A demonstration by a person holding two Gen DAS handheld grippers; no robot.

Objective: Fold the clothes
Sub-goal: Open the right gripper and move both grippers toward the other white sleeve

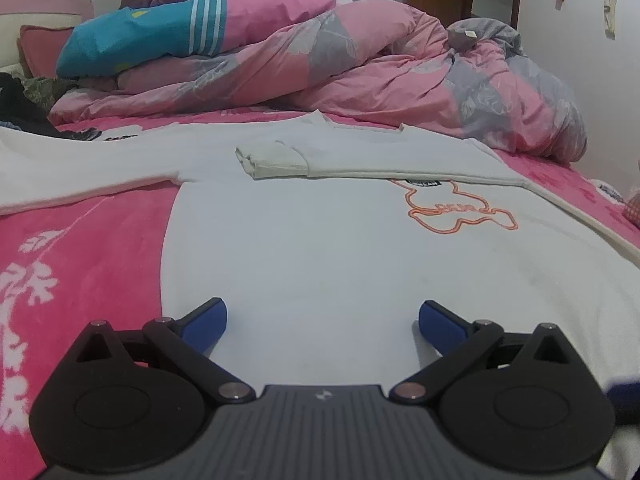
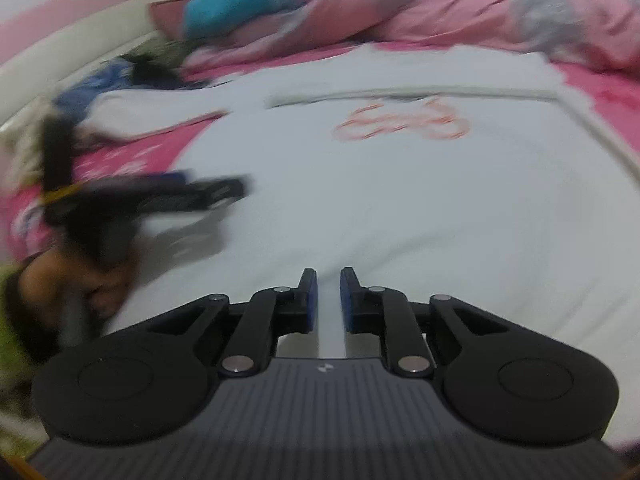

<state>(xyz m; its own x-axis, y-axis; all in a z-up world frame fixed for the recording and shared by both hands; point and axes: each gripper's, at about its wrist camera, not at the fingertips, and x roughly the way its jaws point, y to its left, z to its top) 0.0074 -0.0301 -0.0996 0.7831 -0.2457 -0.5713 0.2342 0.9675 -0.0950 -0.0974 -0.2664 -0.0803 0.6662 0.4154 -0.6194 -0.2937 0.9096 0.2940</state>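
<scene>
A: What's the bed (image 1: 88, 216) carrying?

B: A pink floral sheet with a white shirt (image 1: 320, 248) spread flat across its middle, collar toward the far edge, where a pink quilt (image 1: 360, 72) is heaped. A small dark pile of clothes (image 1: 20, 100) sits by the far left corner.

A: How far along is the shirt?

B: The right sleeve (image 1: 276, 160) already lies folded across the chest, just above the orange print (image 1: 460, 212). The left sleeve (image 1: 80, 168) lies stretched out toward the left edge of the bed. So I'd judge that sleeve is the step in hand.

A: And the tools?

B: The left hand-held gripper (image 1: 322, 322) hangs low over the hem with its jaws spread wide and nothing between them. The right hand-held gripper (image 2: 328, 300) has its jaws only a narrow slit apart, no cloth in the gap, over the lower part of the shirt. Its view is blurred.

A: How to do it well?

B: Take the left sleeve near the cuff, pinching only that layer, not the sheet beneath. Lift it just clear, carry it across the chest and lay it along the other sleeve, cuffs meeting. Keep the shoulder line straight so the side fold runs parallel to the body. Meanwhile the other gripper could pin the body so the shirt doesn't slide on the sheet.
</scene>
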